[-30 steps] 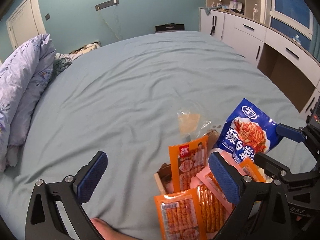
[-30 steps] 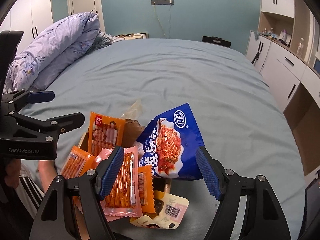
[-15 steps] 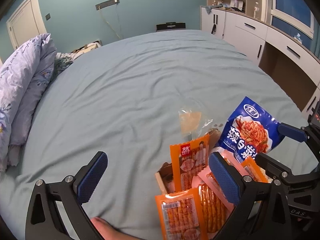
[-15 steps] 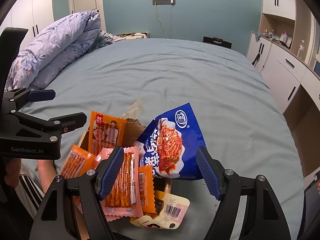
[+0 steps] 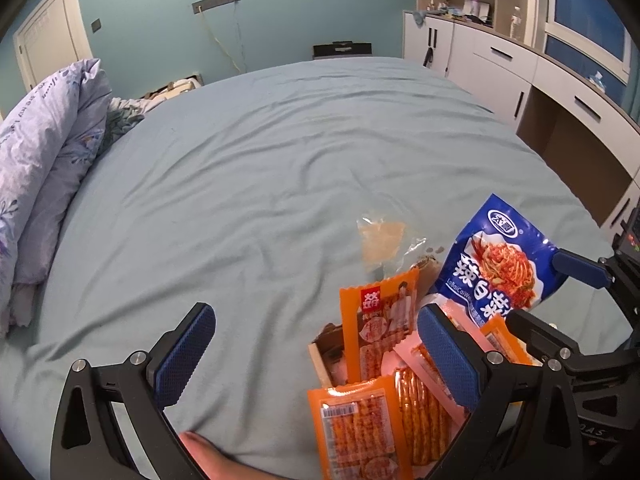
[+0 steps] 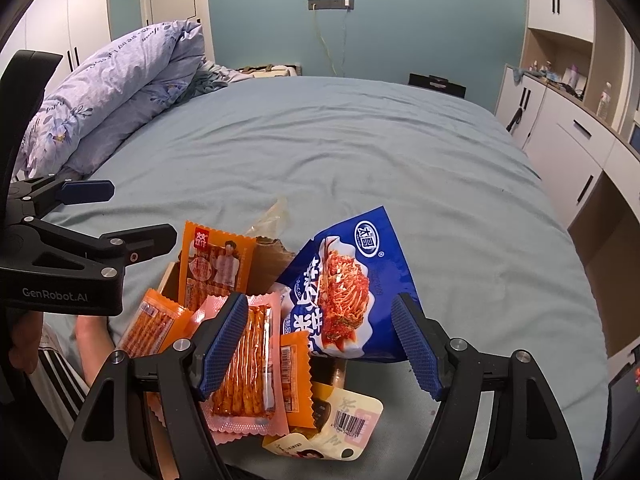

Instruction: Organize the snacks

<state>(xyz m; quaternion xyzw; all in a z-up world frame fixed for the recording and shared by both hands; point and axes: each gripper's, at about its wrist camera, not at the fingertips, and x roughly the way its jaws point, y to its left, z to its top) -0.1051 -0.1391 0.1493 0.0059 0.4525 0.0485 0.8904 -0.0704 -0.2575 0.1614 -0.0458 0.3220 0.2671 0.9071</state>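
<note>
Almost nothing has changed over the last second: my left gripper (image 5: 308, 352) has only eased a touch, the pile sliding slightly lower and rightward in its view, and my right gripper (image 6: 320, 340) sits as it was. I read that as a pause over the pile, with no snack picked yet.

Nearest me, both sets of jaws are spread wide and hold nothing. On the right wrist view, the pink-edged stick pack (image 6: 244, 364) lies just behind the left finger, and a cream packet with a barcode (image 6: 340, 428) rests on the sheet below the gap. The blue kimchi bag (image 6: 348, 288) stands tilted between the right gripper's fingers but a little beyond them, untouched.

The left gripper opens mostly over bare bed sheet (image 5: 260, 160); the pile sits at its right finger, with an orange stick pack (image 5: 354, 424) low in view.

A step farther, the tall orange packet (image 5: 380, 320) stands upright in the cardboard box (image 6: 264, 264), with a clear wrapper (image 5: 382, 240) beyond it. At far left, the folded duvet (image 6: 120, 80).
</note>
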